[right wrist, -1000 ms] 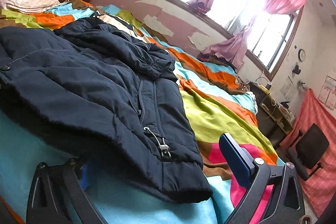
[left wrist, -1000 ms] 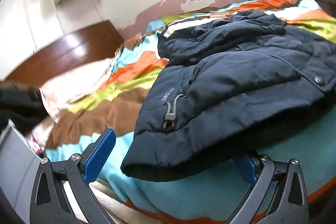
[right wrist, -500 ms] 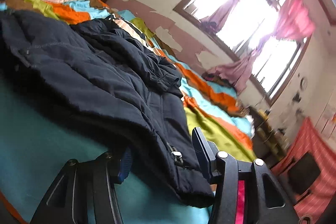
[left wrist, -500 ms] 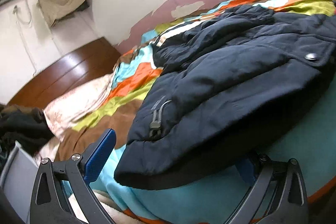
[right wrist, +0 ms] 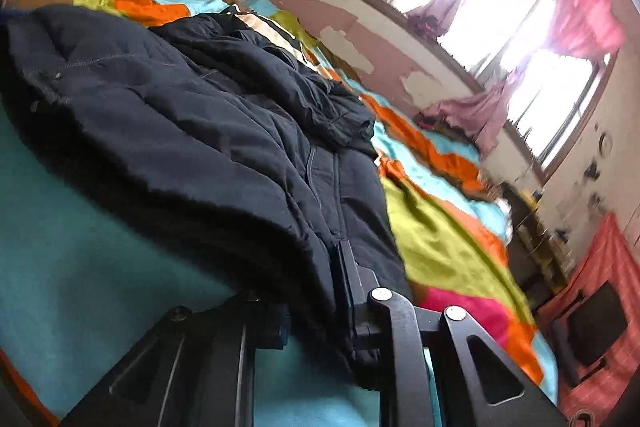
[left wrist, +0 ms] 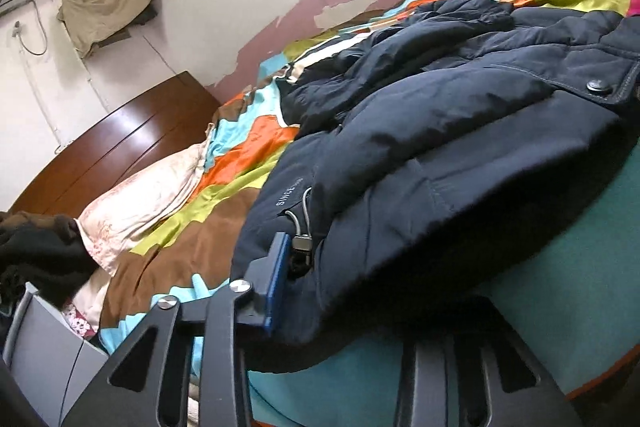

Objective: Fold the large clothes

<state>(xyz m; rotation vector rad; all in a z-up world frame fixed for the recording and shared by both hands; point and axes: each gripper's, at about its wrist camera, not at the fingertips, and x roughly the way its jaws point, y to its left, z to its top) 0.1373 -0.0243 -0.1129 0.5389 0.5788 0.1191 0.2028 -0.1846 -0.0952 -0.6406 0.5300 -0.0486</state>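
Bedspread [left wrist: 224, 251], jacket [left wrist: 460, 147] hem between both tongs

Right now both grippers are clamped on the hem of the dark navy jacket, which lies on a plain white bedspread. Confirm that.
Not quite. The left gripper and right gripper are indeed shut on the jacket hem, but the bedspread is not plain white: both wrist views show it patched in orange, teal, lime and brown.

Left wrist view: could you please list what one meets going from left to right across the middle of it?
Wooden headboard → pale pillow → colourful striped bedspread → dark navy jacket, whose near hem the left claw grips.
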